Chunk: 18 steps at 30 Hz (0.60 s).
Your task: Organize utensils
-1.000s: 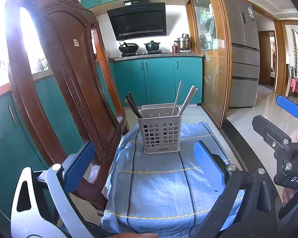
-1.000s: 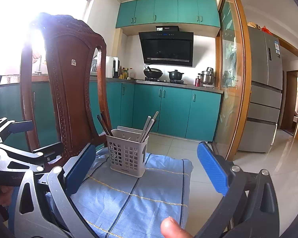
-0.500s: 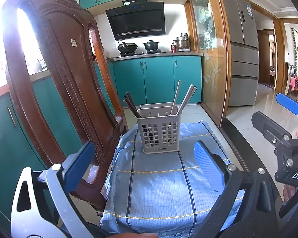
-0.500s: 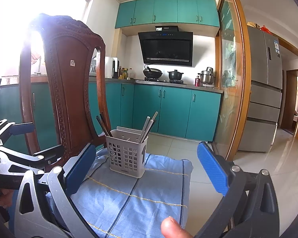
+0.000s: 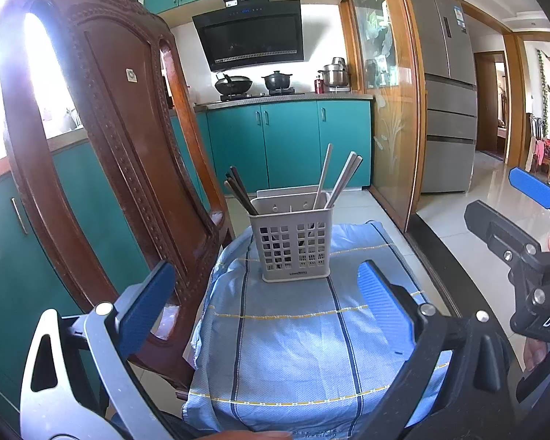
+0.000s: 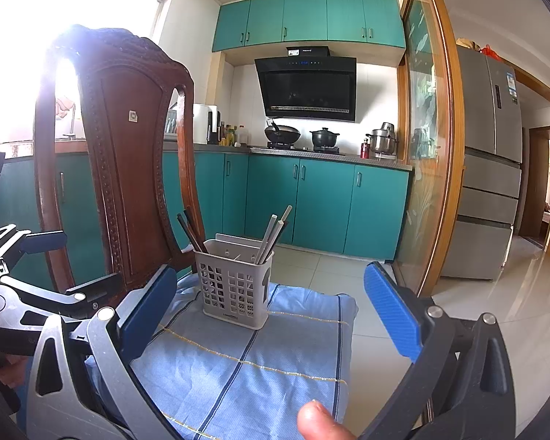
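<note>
A grey perforated utensil holder (image 5: 293, 242) stands upright on a blue checked cloth (image 5: 297, 348); it also shows in the right wrist view (image 6: 234, 286). Dark chopsticks (image 5: 240, 190) lean out of its left side and light metal chopsticks (image 5: 339, 179) out of its right side. My left gripper (image 5: 264, 300) is open and empty, a short way in front of the holder. My right gripper (image 6: 271, 311) is open and empty, to the right of the left one and also in front of the holder.
A carved dark wooden chair back (image 5: 102, 154) rises just left of the cloth. Teal kitchen cabinets (image 5: 289, 143) and a stove with pots stand behind. A glass sliding door (image 5: 388, 110) and a grey fridge (image 5: 447, 110) are to the right, over a tiled floor.
Both grippers have drifted slightly back from the holder, which sits a little higher in the views. Both stay open and empty.
</note>
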### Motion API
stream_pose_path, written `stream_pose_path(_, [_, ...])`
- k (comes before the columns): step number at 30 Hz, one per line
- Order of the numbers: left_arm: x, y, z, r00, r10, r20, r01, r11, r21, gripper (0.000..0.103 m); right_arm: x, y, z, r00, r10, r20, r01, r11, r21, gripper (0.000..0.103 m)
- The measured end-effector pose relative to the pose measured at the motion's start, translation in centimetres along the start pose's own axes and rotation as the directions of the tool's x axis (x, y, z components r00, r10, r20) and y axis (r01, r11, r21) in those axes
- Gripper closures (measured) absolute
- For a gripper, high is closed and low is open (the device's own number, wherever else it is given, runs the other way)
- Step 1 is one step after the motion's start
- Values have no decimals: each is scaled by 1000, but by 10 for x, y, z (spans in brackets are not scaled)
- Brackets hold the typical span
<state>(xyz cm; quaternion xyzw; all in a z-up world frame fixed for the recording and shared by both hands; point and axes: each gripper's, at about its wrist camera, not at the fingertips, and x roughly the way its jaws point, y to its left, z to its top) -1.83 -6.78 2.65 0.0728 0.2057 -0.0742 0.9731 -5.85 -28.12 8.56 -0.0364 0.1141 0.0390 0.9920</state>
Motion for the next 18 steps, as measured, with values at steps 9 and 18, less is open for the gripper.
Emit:
stream_pose_path(9, [6, -2, 0, 1000, -1, -14, 1, 1000, 5, 4, 12, -1, -2, 1000, 0, -19, 0, 1000, 5, 3])
stream_pose_path(18, [56, 2, -13, 959, -41, -279, 22, 997, -70, 4, 136, -27, -65, 912, -18, -411, 94, 982, 165, 3])
